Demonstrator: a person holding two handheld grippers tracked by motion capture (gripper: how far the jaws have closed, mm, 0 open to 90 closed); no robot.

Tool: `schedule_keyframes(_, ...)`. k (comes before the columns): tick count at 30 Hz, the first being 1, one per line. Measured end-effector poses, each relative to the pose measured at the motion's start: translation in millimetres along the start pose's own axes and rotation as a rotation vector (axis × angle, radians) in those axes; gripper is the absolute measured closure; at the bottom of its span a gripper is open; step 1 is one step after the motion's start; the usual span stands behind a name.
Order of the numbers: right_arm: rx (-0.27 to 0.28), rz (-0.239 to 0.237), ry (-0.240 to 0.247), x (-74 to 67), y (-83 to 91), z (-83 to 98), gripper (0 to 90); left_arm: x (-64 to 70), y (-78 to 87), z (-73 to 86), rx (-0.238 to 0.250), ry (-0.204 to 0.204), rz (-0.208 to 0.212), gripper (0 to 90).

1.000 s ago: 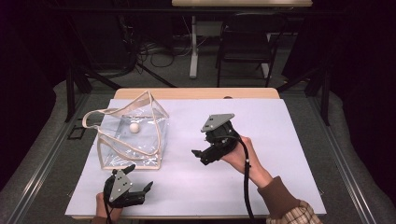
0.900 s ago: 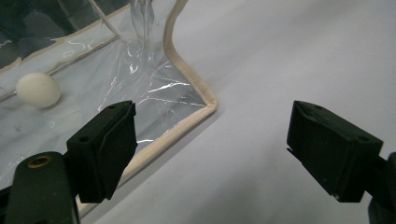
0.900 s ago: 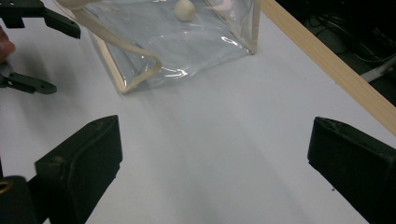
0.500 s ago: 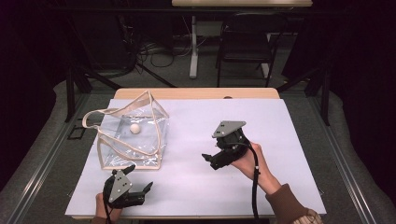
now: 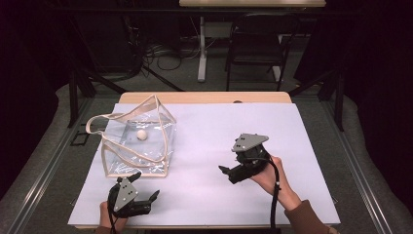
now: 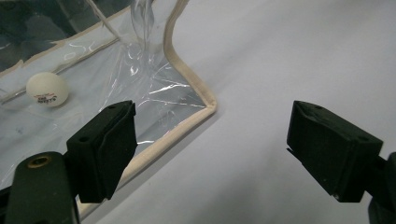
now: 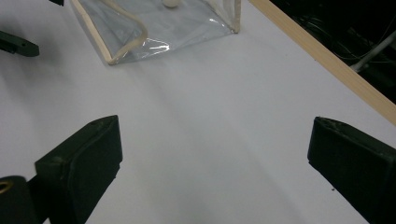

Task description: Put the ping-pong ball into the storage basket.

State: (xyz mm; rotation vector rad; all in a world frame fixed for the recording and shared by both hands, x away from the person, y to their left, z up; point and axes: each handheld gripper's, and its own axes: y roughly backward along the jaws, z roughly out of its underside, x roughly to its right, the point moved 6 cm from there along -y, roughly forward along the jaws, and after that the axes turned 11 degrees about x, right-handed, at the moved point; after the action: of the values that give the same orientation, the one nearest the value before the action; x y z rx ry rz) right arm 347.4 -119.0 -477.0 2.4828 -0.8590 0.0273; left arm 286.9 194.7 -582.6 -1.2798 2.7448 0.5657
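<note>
A clear plastic bag (image 5: 139, 141) with beige trim and handles stands on the left of the white sheet, and a white ball (image 5: 141, 134) lies inside it. My left gripper (image 5: 144, 185) rests open near the front edge, just below the bag's near corner. In the left gripper view the open jaws frame that bag corner (image 6: 187, 88), with the ball (image 6: 47, 89) behind the plastic. My right gripper (image 5: 228, 164) is held open at the centre right, pointing left toward the bag. In the right gripper view the bag (image 7: 159, 28) lies well ahead of the open gripper (image 7: 215, 163).
A white sheet (image 5: 204, 131) covers the wooden table, whose far edge (image 5: 204, 97) shows beyond it. A chair (image 5: 253, 44) and a table leg (image 5: 200, 48) stand on the floor behind. The left gripper's jaw (image 7: 16, 44) shows in the right gripper view.
My right gripper has drawn back to the right and toward the front, away from the bag. The left gripper, bag and ball have stayed put.
</note>
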Motion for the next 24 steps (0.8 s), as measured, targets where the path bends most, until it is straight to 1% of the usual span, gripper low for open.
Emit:
schedule_keyframes(6, 0.006, 0.012, -0.006, 0.2, 5.8, 11.5, 2.6, 0.2, -0.4, 0.3, 0.002, 0.005, 0.001, 16.2)
schedule_keyframes(12, 0.012, 0.021, -0.021, 1.5, 12.2, 21.5, 2.4, 0.2, -0.6, 0.2, 0.002, 0.004, 0.0, 16.2)
schedule_keyframes(19, 0.032, 0.035, -0.039, 3.5, 20.1, 31.1, 2.2, 0.2, -0.6, 0.1, 0.002, 0.004, 0.0, 16.2)
schedule_keyframes(24, 0.04, 0.048, -0.055, 3.6, 23.5, 42.7, 2.0, 0.3, -0.6, 0.1, 0.002, 0.003, 0.001, 16.2)
